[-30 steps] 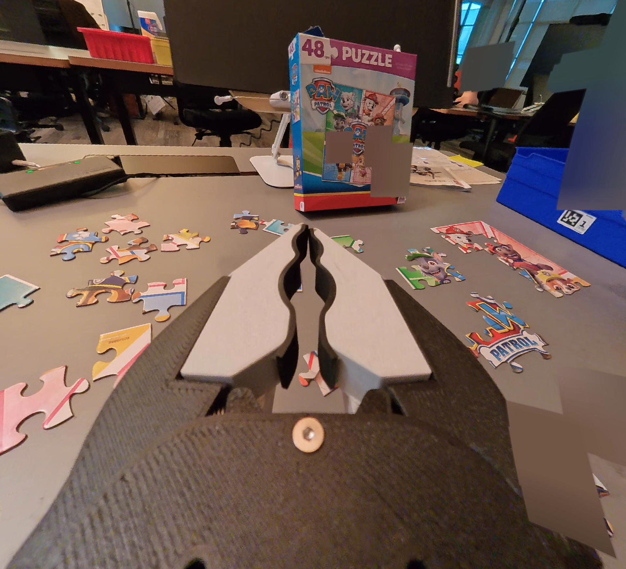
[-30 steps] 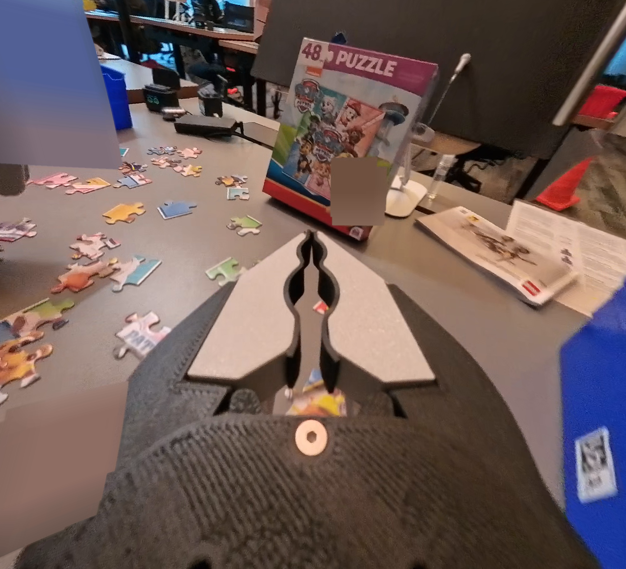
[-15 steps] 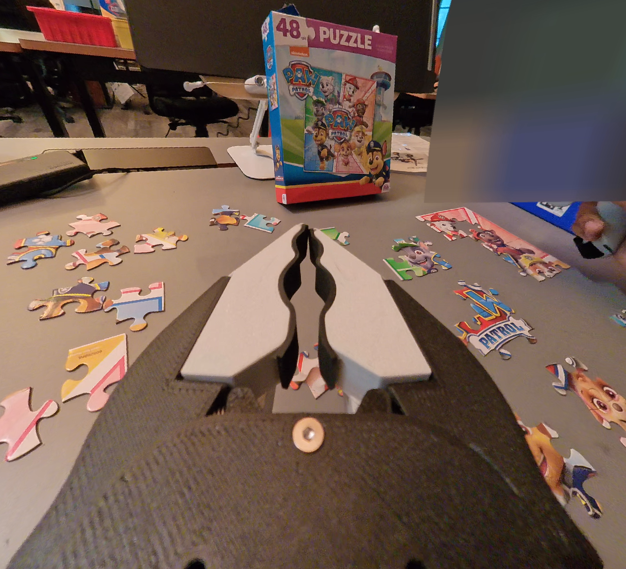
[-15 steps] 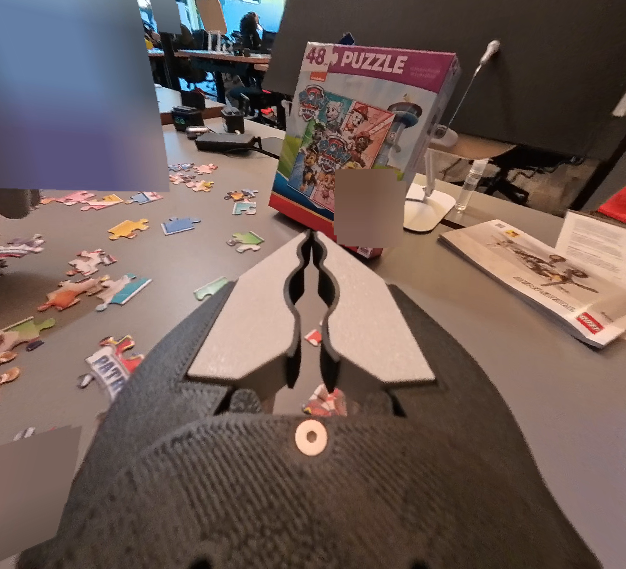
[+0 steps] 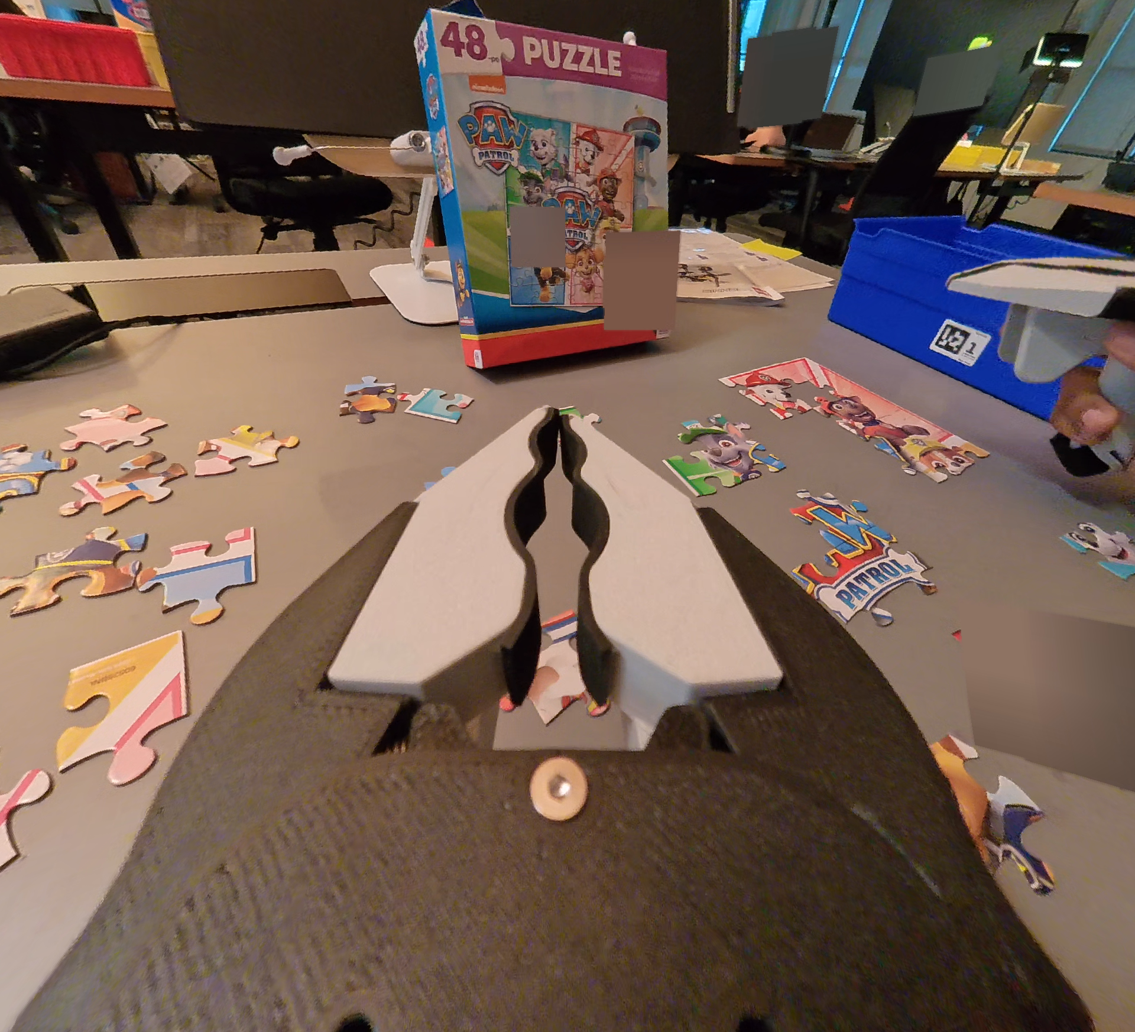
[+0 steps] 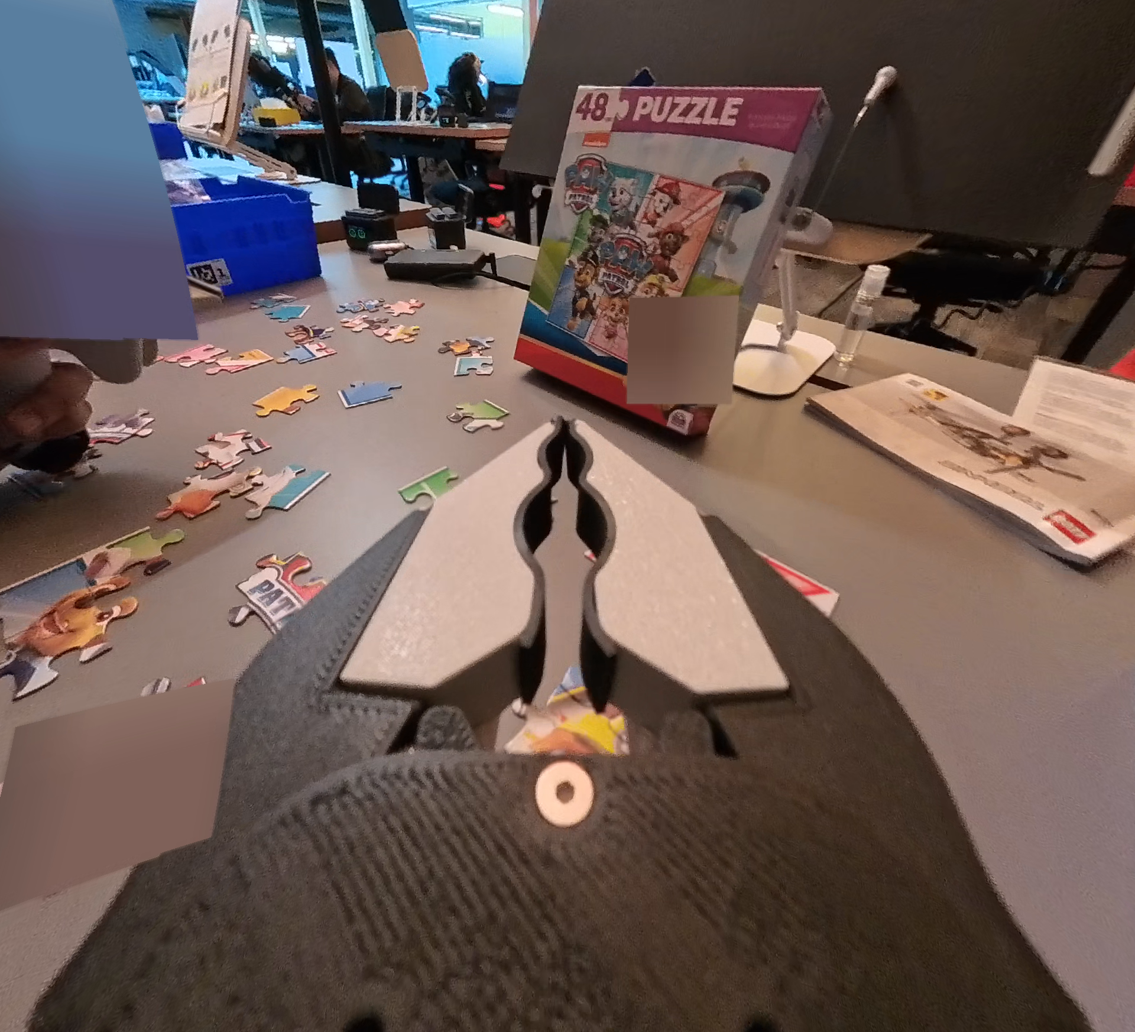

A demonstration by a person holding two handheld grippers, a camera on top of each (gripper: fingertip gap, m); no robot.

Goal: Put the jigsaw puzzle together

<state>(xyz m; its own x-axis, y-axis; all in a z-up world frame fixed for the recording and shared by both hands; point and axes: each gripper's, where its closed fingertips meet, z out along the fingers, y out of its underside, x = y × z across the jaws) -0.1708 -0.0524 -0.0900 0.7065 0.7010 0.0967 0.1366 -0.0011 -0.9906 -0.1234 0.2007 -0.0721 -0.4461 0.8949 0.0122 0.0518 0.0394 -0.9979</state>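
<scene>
My left gripper (image 5: 557, 414) is shut, its fingertips touching with nothing between them, and hovers over the grey table (image 5: 307, 364). Loose puzzle pieces (image 5: 202, 569) lie to its left, and one piece (image 5: 556, 677) shows under its fingers. A joined red puzzle section (image 5: 860, 419) lies to the right. My right gripper (image 6: 562, 426) is also shut with nothing in it, in front of the upright puzzle box (image 6: 669, 241). It shows at the right edge of the left wrist view (image 5: 1068, 327), held by a hand. The box stands behind the left gripper (image 5: 553, 192).
A blue bin (image 5: 921, 278) stands at the right, and another blue bin (image 6: 245, 235) at the far left. Booklets (image 6: 982, 450) lie right of the box. A white lamp base (image 5: 411, 290), a dark monitor (image 5: 430, 7) and a black device (image 6: 436, 265) stand behind.
Both grippers stayed shut and empty while drifting over the table. The right gripper swung left, so the near blue bin left its view. The hand with the right gripper came into the left view.
</scene>
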